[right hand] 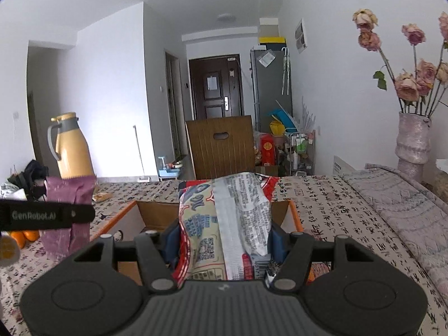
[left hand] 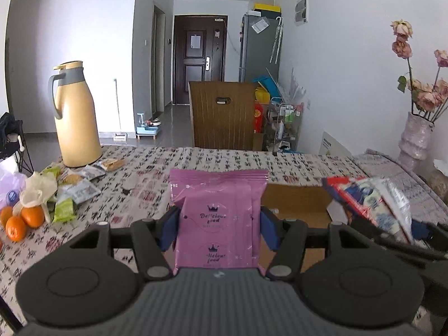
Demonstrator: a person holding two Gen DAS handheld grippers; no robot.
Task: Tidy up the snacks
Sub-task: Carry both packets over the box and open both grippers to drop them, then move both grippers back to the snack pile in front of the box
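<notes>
At the far left of the table [left hand: 156, 165], oranges [left hand: 19, 221] and small packets [left hand: 75, 187] lie in front of a yellow jug [left hand: 75, 117]. The left gripper [left hand: 219, 228] is clenched on a pink pouch [left hand: 218, 212], held upright above the cloth, its long axis vertical and its crimped top edge pointing up. Right of it sits an open cardboard box [right hand: 156, 215]. The right gripper [right hand: 224, 240] clamps a red-and-white snack bag [right hand: 224, 215] above the box, long axis running away from the camera, far end tipped upward.
</notes>
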